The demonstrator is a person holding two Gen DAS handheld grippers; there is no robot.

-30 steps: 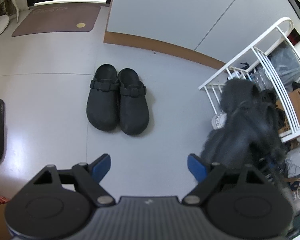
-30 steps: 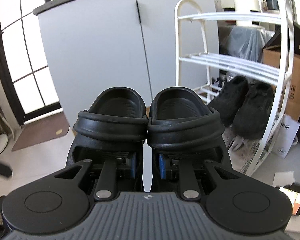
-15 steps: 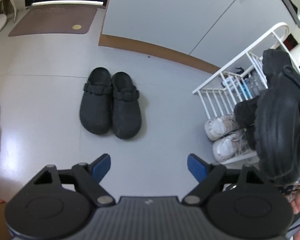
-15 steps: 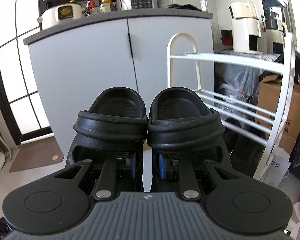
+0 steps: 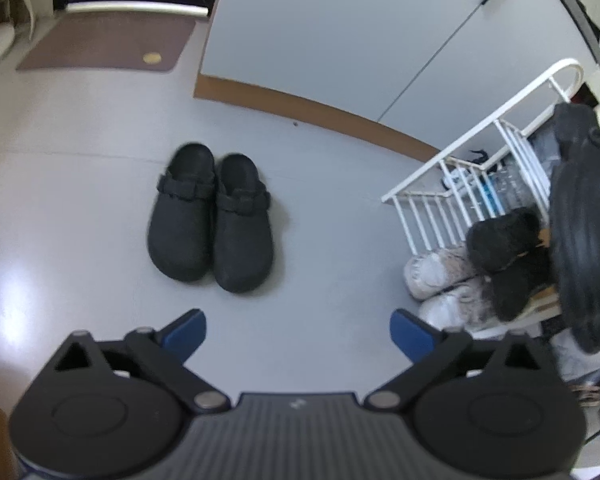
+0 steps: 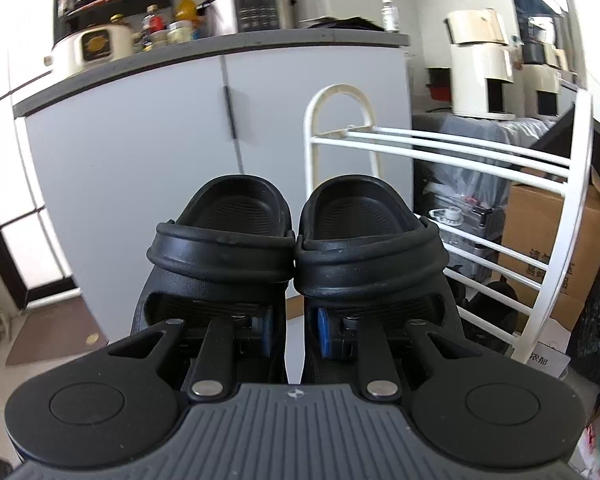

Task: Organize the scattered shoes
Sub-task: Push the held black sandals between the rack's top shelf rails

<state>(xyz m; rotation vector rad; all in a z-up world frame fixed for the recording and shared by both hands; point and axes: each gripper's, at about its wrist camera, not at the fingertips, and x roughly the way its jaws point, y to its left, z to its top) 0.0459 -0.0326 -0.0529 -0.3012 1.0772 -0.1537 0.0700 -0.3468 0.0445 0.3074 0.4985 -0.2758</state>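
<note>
Underfoot, pale grey floor (image 5: pixel 332 240), white shoe rack (image 6: pixel 440 148) beside cabinet (image 6: pixel 140 152).

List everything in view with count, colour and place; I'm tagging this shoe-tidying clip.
Held clogs: two, black, pinched together in the right gripper, before the rack.
Floor clogs: two, black, side by side on the grey floor.
Shoe rack: one, white, beside the cabinet.
Fuzzy shoes: two, whitish, low in the rack.
Dark shoes: black, count unclear, in the rack.
Cabinet: one, grey.
Doormat: one, brown, by the door.
Left gripper: empty, jaws opening.
Right gripper: shut on the held clogs.
</note>
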